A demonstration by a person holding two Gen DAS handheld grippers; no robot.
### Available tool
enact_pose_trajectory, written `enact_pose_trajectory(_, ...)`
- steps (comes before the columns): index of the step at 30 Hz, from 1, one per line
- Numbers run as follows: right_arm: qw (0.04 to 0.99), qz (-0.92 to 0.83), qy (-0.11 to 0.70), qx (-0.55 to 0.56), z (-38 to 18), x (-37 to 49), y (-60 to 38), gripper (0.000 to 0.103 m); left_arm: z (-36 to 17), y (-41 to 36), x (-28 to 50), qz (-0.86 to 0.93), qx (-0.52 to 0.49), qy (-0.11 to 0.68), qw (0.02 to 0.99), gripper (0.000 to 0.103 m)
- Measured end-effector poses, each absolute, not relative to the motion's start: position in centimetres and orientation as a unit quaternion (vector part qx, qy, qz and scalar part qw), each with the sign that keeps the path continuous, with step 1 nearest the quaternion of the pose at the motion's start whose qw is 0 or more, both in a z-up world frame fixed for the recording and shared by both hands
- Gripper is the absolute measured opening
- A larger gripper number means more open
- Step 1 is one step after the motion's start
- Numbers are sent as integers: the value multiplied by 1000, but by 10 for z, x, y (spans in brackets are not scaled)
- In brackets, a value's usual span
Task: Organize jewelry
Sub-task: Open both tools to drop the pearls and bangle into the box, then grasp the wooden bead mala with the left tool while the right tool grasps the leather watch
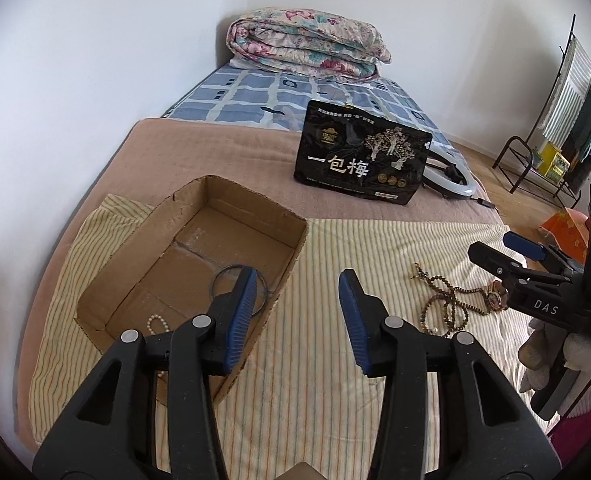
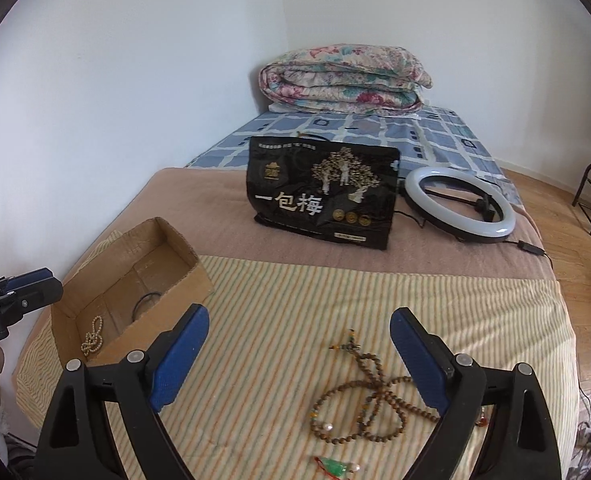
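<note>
An open cardboard box (image 1: pixel 199 216) sits on a striped cloth (image 1: pixel 335 380) on the bed. Inside lie a dark ring bangle (image 1: pixel 225 274) and a pearl bracelet (image 1: pixel 157 323). My left gripper (image 1: pixel 295 280) is open and empty, its left finger over the box's near right corner. In the right wrist view the box (image 2: pixel 183 276) is at left, with the pearls (image 2: pixel 92 342). My right gripper (image 2: pixel 299 322) is open and empty above a brown bead necklace (image 2: pixel 369 400) and a green jade pendant (image 2: pixel 333 466). The beads also show in the left wrist view (image 1: pixel 449 304).
A black snack bag (image 2: pixel 323 192) stands mid-bed, with a ring light (image 2: pixel 461 204) and its cable to its right. A folded floral quilt (image 2: pixel 343 80) lies at the far end. A metal rack (image 1: pixel 551 160) stands on the floor at right. White wall runs along the left.
</note>
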State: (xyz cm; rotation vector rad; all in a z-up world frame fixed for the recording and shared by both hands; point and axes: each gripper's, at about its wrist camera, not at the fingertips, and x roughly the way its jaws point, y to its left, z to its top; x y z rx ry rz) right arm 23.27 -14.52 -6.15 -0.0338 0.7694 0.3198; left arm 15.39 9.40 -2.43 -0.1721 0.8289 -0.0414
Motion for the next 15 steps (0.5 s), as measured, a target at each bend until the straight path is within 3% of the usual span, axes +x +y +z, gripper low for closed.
enact_pose_trajectory(6, 920, 115, 374, 7, -55, 230, -202, 97, -27, 59, 163, -47, -78, 412, 906, 44)
enact_pose_trajectory(9, 922, 96, 375, 7, -54, 227, -225, 97, -28, 41, 168, -62, -78, 415, 904, 57)
enact_pose_trajectory(15, 920, 70, 384, 8, -59, 221, -265, 98, -36, 5, 178, -93, -74, 429, 895, 61)
